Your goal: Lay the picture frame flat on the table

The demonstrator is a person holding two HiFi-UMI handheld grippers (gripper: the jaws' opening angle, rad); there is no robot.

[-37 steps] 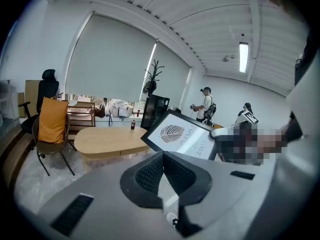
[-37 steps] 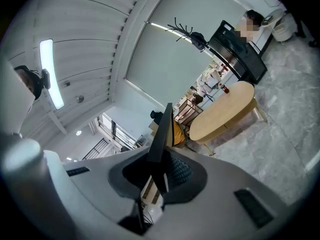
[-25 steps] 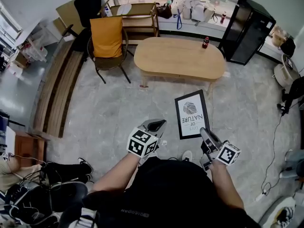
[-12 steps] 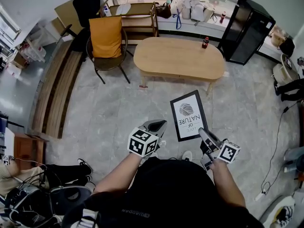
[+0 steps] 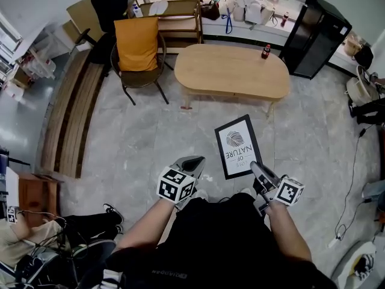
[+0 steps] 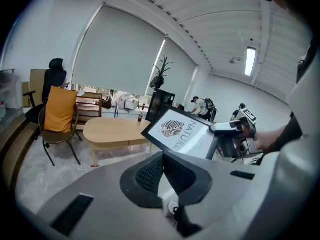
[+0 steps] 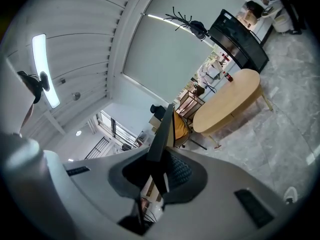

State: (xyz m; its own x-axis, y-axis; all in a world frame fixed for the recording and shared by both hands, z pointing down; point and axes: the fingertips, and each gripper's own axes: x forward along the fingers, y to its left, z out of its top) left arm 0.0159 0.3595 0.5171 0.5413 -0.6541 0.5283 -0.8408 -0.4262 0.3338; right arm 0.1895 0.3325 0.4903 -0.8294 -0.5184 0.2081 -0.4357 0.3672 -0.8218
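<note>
The oval wooden table [image 5: 234, 71] stands ahead, well apart from both grippers. The picture frame [image 5: 237, 146] is in the air short of it, tilted — the right gripper's [image 5: 257, 168] fingers clamp its near edge. The left gripper [image 5: 191, 163], off to the side, has its fingers closed together on nothing.

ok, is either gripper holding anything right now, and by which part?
The right gripper is clamped on the picture frame, on its edge at the corner nearest the person. The left gripper is shut on nothing.
</note>
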